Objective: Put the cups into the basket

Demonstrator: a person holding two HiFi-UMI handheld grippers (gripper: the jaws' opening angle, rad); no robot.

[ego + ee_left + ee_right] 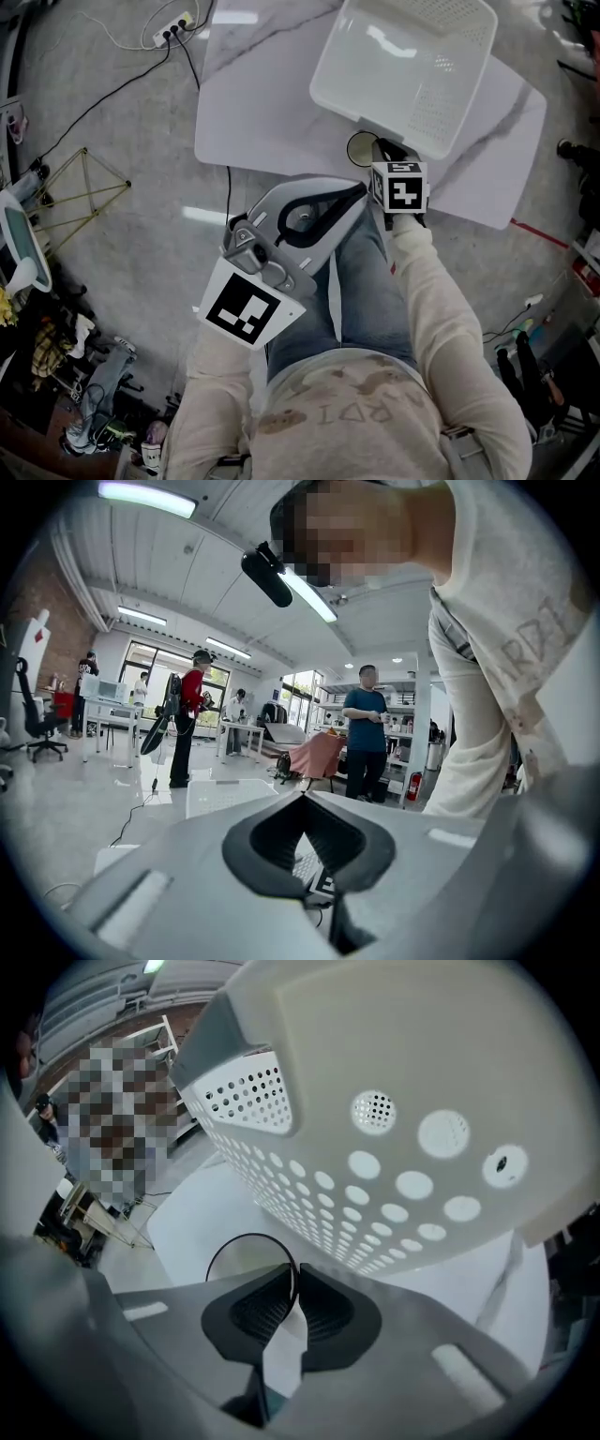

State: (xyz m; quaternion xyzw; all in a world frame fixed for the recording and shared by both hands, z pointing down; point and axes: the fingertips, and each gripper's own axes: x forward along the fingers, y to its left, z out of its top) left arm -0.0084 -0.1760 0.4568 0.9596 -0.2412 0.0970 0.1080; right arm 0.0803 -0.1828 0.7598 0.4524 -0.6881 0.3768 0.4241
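Two claws are in your hands. Your right gripper (389,155) (293,1274) is pinched on the rim of the clear cup (361,148) (239,1265). The cup stands on the white table (272,84), just beside the white basket (441,112) (394,1176) full of holes. Your left gripper (352,192) (302,803) is closed on nothing, above your legs. The grey floor (122,112) is shiny, with black cables (190,64) and a power strip (172,31).

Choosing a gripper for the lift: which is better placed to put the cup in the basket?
Right gripper: its jaws pinch the cup beside the basket; the left gripper hangs back, empty.
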